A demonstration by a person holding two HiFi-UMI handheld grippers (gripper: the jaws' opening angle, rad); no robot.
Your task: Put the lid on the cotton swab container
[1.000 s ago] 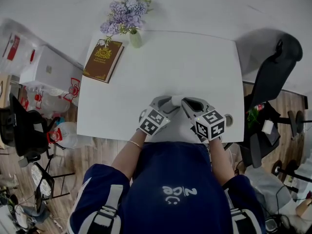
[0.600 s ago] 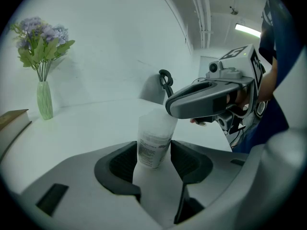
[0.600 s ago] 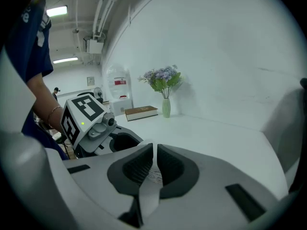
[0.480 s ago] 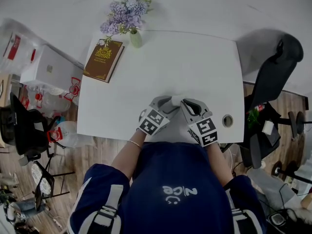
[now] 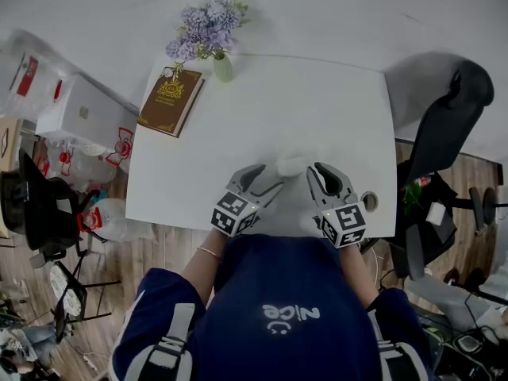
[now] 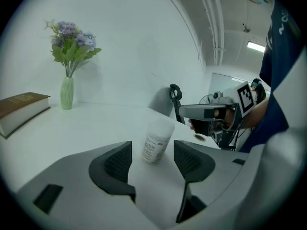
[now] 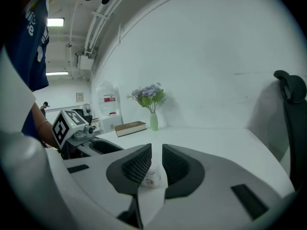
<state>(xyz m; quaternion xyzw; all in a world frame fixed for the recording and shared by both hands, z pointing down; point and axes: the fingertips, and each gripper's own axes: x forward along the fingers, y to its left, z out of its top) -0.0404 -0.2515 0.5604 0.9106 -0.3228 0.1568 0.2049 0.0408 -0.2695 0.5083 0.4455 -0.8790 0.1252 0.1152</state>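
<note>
- The container [image 5: 290, 165] stood upright on the table [image 5: 333, 109], at 12 o'clock from me, near the front edge and between the two grippers.
- In the left gripper view the lid [image 6: 160, 127] looked to be sitting on top of it, so I judged the main step done.
- The left gripper [image 6: 151, 158] sat at about 8 o'clock of the container. Its jaws had just been opening and stood wide apart, released. The container was beyond the tips, and neither pad touched it.
- The right gripper [image 7: 157, 161] sat at about 4 o'clock of the container. Its jaws were only narrowly apart and grasped nothing; the container showed through the gap, past the pads.
- I could not tell whether the lid was pressed fully home, because its rim was too pale in every view.
- As I judged it, little was left: perhaps a check press on the lid, then drawing both grippers clear.
</note>
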